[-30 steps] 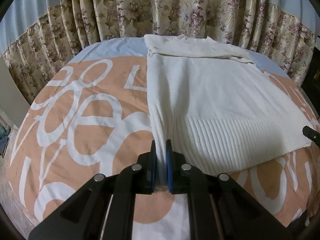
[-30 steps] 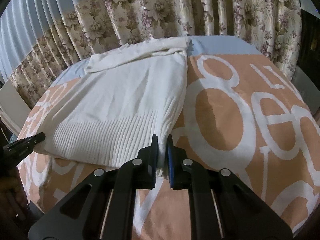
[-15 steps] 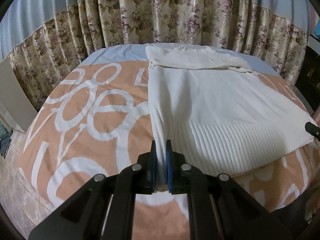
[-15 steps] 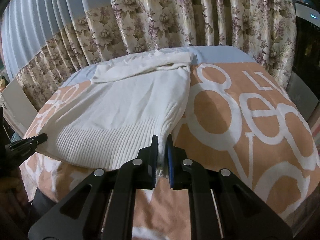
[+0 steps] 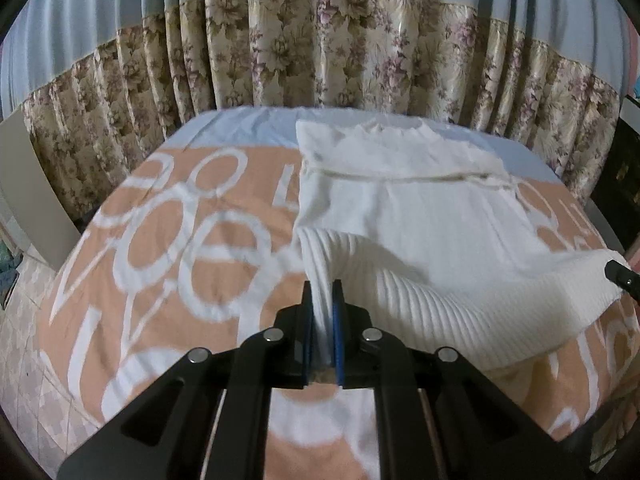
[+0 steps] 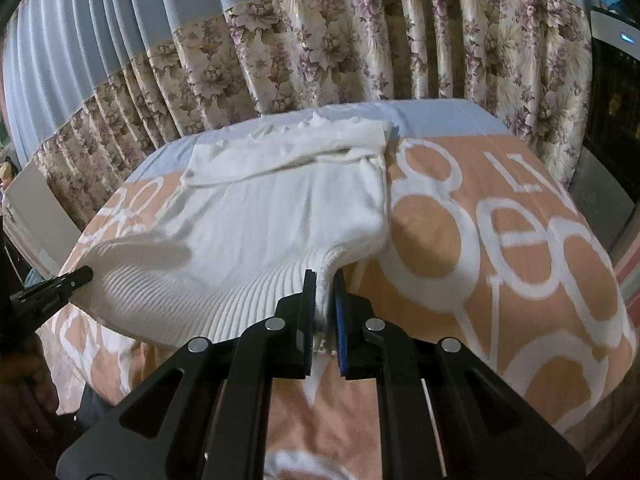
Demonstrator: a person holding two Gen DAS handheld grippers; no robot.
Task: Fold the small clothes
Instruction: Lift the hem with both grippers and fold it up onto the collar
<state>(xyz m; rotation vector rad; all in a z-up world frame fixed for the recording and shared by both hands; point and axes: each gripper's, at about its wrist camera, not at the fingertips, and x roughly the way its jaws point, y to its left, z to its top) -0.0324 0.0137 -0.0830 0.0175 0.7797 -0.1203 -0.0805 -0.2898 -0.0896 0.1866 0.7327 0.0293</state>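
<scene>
A cream-white knitted sweater w/ a ribbed hem [image 5: 420, 216] [image 6: 288, 216] lies on a bed covered by an orange bedspread w/ big white looping letters [image 5: 160, 248] [image 6: 500, 240], collar end toward the far side, sleeves folded across the top part. The left hand-held gripper [image 5: 321, 308], black w/ blue pads, is clamped on the hem's left corner; ribbed cloth is pinched between its fingers and rises out of them in a narrow ridge. The right hand-held gripper [image 6: 324, 304], same build, is clamped on the hem's right corner, knit bunched between the pads. Both corners are lifted off the bedspread, so the ribbed hem hangs in a sagging band between the two grippers, casting a shadow on the sweater body beneath, while the chest & sleeves lie flat on the bed. In the left wrist view the tip of the right hand-held gripper shows at the far right edge against the raised hem; in the right wrist view the left one's tip pokes in from the left edge, touching the hem's other end. A strip of pale blue sheet [image 5: 248, 128] [image 6: 432, 116] shows at the far end of the bed, under the collar. Behind the bed hang pleated curtains, blue-grey up top & beige floral below [image 5: 320, 52] [image 6: 340, 44]. A pale board [image 5: 32, 196] leans near the bed's left side; tiled floor [image 5: 20, 360] visible lower left.
</scene>
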